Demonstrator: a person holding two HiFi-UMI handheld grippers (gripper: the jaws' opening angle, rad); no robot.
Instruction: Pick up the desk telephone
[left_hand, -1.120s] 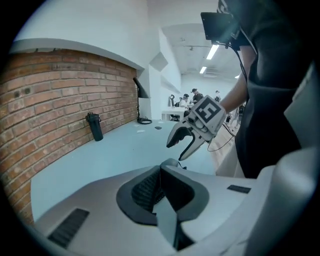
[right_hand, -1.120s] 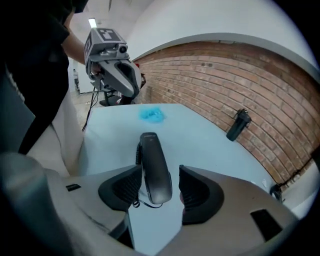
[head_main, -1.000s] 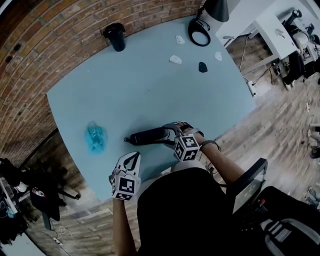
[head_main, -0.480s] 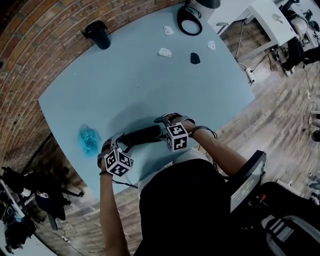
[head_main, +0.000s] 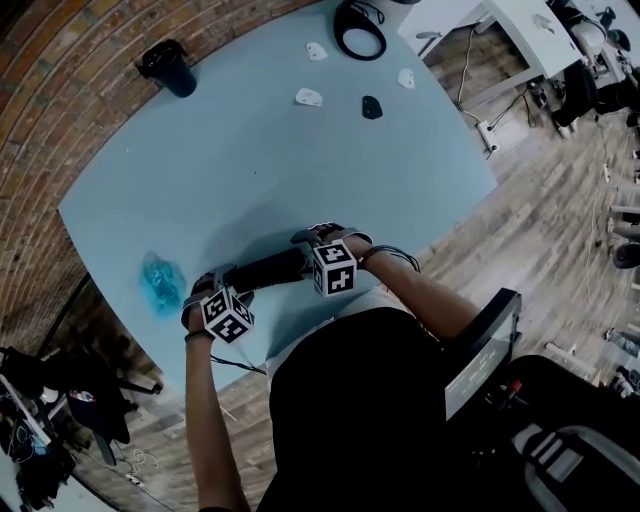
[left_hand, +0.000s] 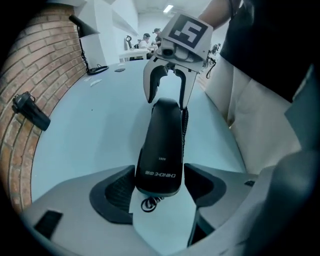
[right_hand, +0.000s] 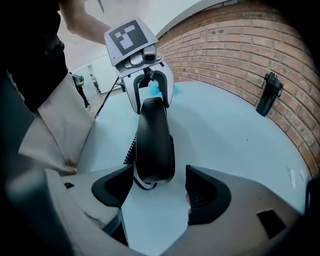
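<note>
A black telephone handset (head_main: 268, 268) lies flat on the light blue table (head_main: 300, 170), close to its near edge, with a coiled cord at its side. My left gripper (head_main: 226, 286) points steeply down over the handset's left end (left_hand: 159, 150). Its jaws are opening and straddle that end without pressing on it (left_hand: 159, 192). My right gripper (head_main: 306, 254) is open around the right end (right_hand: 154, 145), its pads standing apart from the sides (right_hand: 159, 187). Each gripper view shows the other gripper at the handset's far end: the right one (left_hand: 167, 97) and the left one (right_hand: 150, 97).
A crumpled blue thing (head_main: 160, 283) lies left of the left gripper. At the far side stand a black tumbler (head_main: 170, 68), a black ring-shaped base (head_main: 360, 30), small white pieces (head_main: 308, 97) and a small black object (head_main: 371, 106). A brick wall runs along the far left.
The left gripper came down from the near table edge to the handset's left end and opened its jaws around it. The right gripper sank a little at the right end.
</note>
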